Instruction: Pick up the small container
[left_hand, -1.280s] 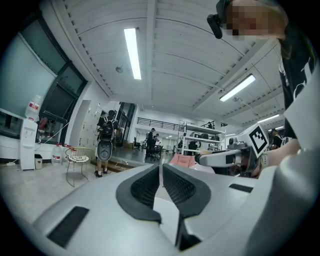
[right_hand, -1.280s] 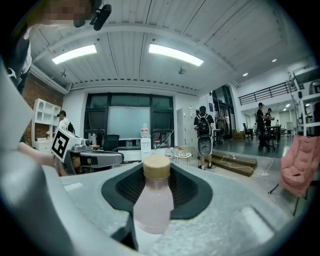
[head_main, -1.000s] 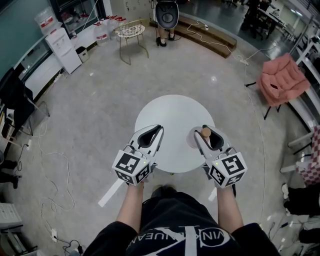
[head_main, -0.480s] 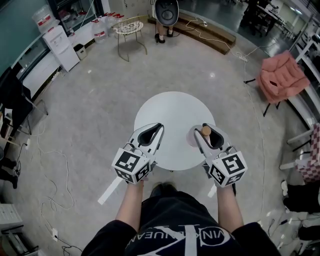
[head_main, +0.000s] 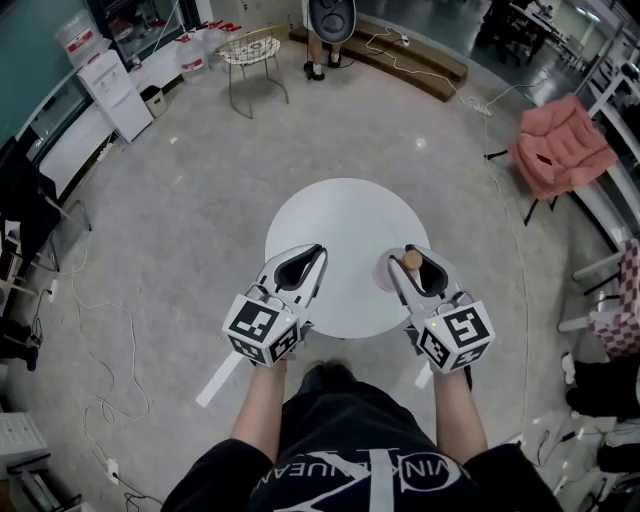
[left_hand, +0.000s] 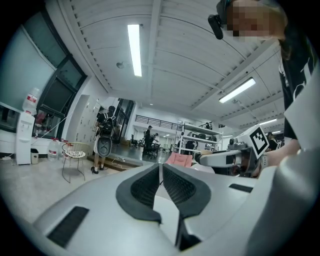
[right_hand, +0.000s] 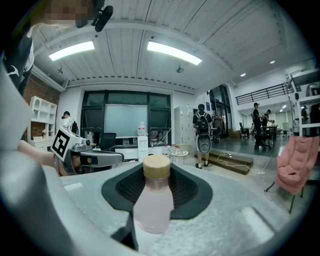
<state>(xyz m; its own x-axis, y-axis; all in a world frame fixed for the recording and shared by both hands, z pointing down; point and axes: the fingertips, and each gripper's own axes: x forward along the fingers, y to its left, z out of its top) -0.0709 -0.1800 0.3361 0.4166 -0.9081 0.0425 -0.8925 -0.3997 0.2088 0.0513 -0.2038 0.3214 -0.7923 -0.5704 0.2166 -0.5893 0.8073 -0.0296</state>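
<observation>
Jaws of the right gripper (head_main: 410, 258) clamp the small container (right_hand: 154, 202), seemingly above the table (head_main: 345, 225); left gripper (left_hand: 161, 172) jaws closed, empty.

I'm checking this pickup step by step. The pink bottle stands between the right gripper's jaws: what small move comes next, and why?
Probably a short, straight lift. The right gripper looks closed on the upright pink bottle over the white table, and the left gripper is shut and empty, so nothing else seems needed first. Whether the bottle already clears the table is unclear.
</observation>
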